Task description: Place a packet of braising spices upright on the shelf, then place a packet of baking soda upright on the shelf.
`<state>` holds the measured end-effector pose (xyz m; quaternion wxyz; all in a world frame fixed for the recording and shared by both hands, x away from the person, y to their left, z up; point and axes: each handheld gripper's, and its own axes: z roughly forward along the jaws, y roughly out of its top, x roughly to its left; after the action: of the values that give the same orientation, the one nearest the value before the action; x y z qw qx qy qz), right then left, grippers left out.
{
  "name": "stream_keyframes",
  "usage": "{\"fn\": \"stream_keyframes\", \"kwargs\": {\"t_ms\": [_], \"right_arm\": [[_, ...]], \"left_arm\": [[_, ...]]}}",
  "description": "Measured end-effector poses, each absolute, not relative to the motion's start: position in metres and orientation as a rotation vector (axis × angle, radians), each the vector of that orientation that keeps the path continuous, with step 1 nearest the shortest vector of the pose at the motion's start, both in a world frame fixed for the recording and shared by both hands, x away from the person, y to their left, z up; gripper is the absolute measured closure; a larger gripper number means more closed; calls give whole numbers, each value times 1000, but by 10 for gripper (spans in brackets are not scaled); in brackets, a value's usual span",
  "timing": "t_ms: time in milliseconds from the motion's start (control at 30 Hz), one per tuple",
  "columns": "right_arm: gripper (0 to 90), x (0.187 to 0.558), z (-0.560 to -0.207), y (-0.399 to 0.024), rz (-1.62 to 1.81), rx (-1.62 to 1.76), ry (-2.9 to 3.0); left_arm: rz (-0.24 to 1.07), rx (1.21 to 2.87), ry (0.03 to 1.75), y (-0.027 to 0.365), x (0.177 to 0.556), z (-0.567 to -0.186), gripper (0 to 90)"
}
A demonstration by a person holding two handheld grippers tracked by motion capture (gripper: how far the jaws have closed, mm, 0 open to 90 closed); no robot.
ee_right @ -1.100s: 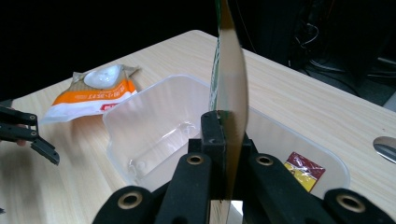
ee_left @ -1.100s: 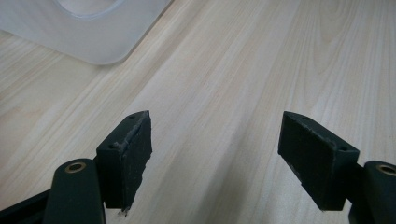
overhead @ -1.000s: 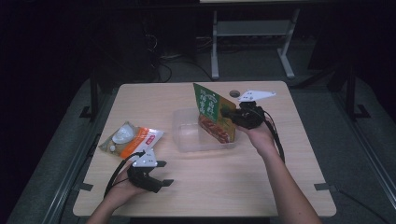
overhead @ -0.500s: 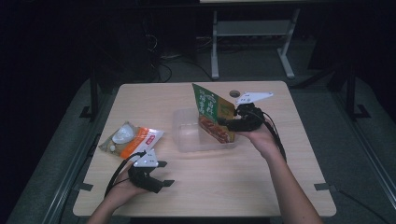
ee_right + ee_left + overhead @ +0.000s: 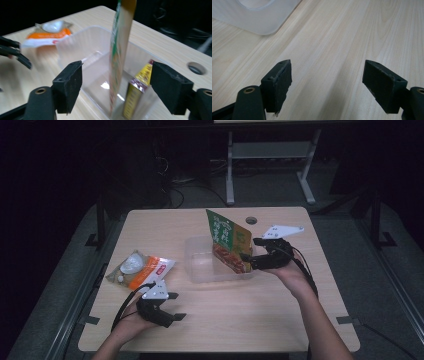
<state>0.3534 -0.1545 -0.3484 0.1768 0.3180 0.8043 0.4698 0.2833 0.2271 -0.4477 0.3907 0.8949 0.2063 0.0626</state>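
A green snack packet [image 5: 227, 242] stands on edge in the right end of a clear plastic container [image 5: 200, 265] at mid-table. My right gripper [image 5: 248, 260] is at the container's right side. Its jaws have just been opening and now stand wide. In the right gripper view the green packet [image 5: 121, 45] rises between the pads, and neither pad touches it. A yellow packet [image 5: 138, 85] sits low in the container [image 5: 82, 42]. My left gripper [image 5: 177, 306] rests open near the front left, over bare wood, with nothing between its jaws [image 5: 328, 82].
An orange and white packet [image 5: 140, 269] lies on the table [image 5: 300, 320] left of the container. A cable hole [image 5: 251, 220] is near the far edge. The container's corner [image 5: 254, 15] shows ahead of the left gripper.
The right gripper's jaws have opened off the green packet and the hand has drawn back slightly toward the near right. The packet stays standing in the container. The left gripper has not moved.
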Motion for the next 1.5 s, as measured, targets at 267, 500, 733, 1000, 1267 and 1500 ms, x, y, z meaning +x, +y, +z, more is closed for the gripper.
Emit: {"fn": "stream_keyframes", "kwargs": {"t_ms": [267, 500, 733, 1000, 1267, 1500], "right_arm": [[242, 336, -364, -166, 1348, 943, 2271], [237, 316, -381, -173, 1342, 950, 2296], [226, 297, -401, -180, 1340, 933, 2327], [221, 281, -419, -182, 1295, 927, 2357], [215, 273, -431, -178, 1277, 907, 2419], [214, 275, -433, -174, 1280, 902, 2432]], "left_arm": [[159, 2283, 517, 227, 282, -449, 231], [164, 2289, 524, 229, 283, -449, 232], [183, 2285, 559, 237, 284, -445, 233], [243, 2291, 604, 256, 293, -434, 235], [323, 2267, 727, 282, 313, -420, 296], [424, 2265, 863, 308, 346, -407, 556]]}}
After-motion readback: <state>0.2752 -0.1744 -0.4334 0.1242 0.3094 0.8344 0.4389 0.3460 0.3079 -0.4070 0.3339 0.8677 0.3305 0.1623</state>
